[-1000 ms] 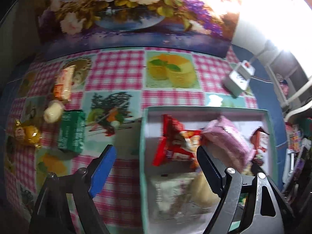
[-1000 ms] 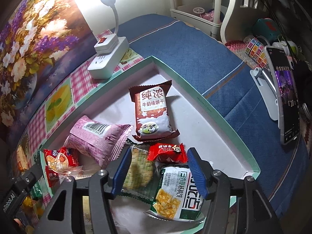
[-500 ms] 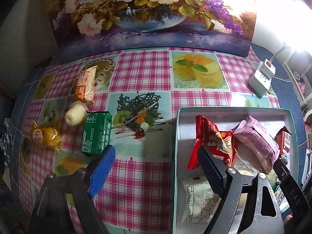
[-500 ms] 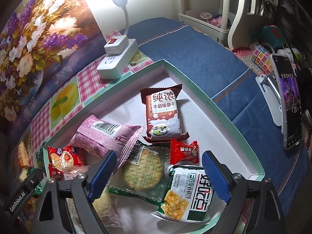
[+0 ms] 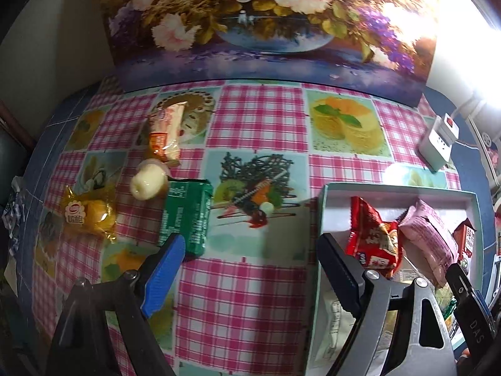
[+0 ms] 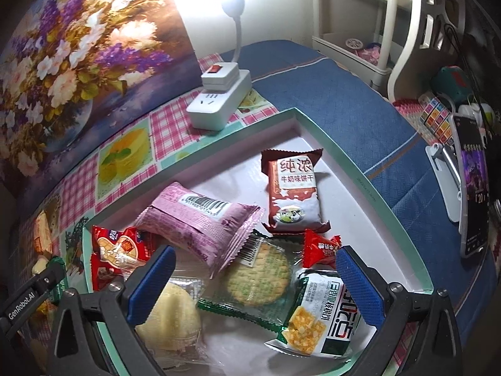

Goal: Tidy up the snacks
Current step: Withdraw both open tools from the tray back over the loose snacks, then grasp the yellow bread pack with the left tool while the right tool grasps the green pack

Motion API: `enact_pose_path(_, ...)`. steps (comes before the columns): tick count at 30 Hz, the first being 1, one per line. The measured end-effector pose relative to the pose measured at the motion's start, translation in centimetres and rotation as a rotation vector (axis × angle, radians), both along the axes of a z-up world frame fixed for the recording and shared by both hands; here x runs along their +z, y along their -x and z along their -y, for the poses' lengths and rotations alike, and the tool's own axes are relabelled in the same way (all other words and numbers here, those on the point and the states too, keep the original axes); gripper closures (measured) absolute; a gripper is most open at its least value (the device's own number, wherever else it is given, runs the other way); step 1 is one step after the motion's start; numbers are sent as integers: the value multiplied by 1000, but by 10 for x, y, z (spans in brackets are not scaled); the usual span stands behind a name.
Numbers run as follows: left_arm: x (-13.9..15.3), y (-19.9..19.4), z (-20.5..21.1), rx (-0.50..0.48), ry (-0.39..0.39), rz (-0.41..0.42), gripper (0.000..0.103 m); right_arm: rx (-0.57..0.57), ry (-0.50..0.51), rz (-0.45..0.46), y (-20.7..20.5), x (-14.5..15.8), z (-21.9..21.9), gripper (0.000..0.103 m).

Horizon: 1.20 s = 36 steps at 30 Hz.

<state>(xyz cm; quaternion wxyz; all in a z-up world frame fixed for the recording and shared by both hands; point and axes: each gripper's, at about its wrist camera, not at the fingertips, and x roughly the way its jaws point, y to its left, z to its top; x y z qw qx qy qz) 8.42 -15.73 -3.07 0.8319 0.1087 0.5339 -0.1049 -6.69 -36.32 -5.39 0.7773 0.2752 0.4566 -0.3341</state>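
The right gripper (image 6: 255, 277) hangs over the near end of the green-rimmed tray (image 6: 360, 169); its jaws have just been opening and now stand wide with nothing gripped. Between and below its fingers lies the round cracker in clear wrap (image 6: 258, 274), free of both pads. Just beyond the right finger sits a small red packet (image 6: 321, 249), and under that finger a white corn-print packet (image 6: 316, 319). Ahead are a pink packet (image 6: 200, 219) and a brown milk-biscuit packet (image 6: 294, 191); a pale bun (image 6: 170, 316) lies under the left finger.

Only the left wrist view shows the snacks outside the tray. The left gripper (image 5: 247, 266) is wide apart and empty above the checked cloth (image 5: 253, 125). Its blue left finger overlaps the near end of a green packet (image 5: 186, 216); farther left lie a yellow wrapped sweet (image 5: 89, 214), a white round snack (image 5: 148, 181) and an orange-and-white packet (image 5: 164, 134). Its right finger reaches over the tray's edge, near a red peanut packet (image 5: 372, 238).
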Motion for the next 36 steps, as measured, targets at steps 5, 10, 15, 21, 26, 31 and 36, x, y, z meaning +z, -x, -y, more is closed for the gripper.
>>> enact_pose_path(5,4,-6,-15,22,7,10,16,20,-5,59,-2,4,-5,0)
enact_pose_path(10,11,-13,-38,74,4,35,16,58,35,127,-7,15,-16,0)
enact_pose_path(15,21,-21,-71,152,-16,74,16,98,36,166,-12,21,-25,0)
enact_pose_path(21,30,-31,-117,263,-25,96,16,145,2,206,-21,25,-37,0)
enact_pose_path(26,37,-33,-148,336,-25,115,16,204,8,255,-29,34,-51,0)
enact_pose_path(31,43,-33,-172,395,-7,129,16,277,-8,330,-41,49,-69,0)
enact_pose_path(36,41,-36,-189,426,23,114,16,356,15,351,-56,61,-94,0)
